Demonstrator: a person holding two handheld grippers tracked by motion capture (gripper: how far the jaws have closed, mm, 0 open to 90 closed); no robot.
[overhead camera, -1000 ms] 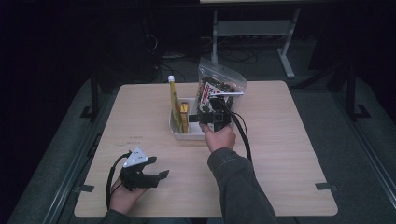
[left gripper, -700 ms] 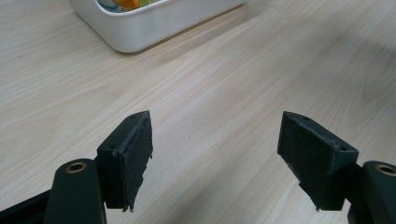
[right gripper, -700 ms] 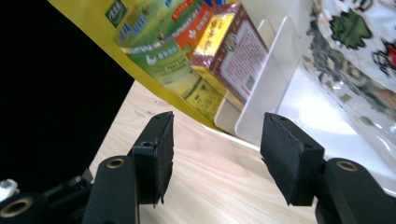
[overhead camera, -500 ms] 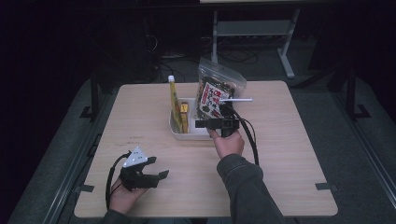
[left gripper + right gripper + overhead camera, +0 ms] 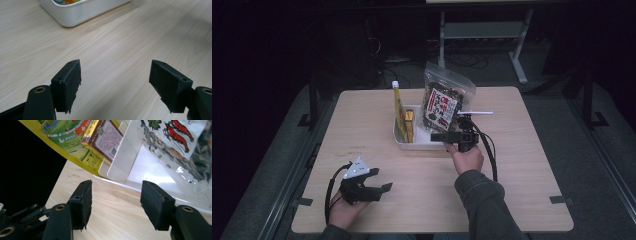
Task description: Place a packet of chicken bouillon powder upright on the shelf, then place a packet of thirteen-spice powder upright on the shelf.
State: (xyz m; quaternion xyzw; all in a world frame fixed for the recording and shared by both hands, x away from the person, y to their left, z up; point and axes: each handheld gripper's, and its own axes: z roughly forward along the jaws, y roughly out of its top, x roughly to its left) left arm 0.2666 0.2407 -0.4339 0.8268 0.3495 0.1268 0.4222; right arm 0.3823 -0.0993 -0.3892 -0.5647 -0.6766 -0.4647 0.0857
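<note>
1. Right gripper (image 5: 443, 136) hovering open, jaws just widening, nothing between them.
2. Facing white rectangular plastic bin (image 5: 130, 157) just ahead, holding clear shrimp-printed snack bag (image 5: 185, 142).

In the high view the wooden table (image 5: 362, 130) is evenly lit from above, while the floor and room around it sink into near black. The gripper views are brighter (and sharper on the wood grain); the clear snack bag (image 5: 180, 150) shows white glare, and close jaws look slightly soft.
</note>
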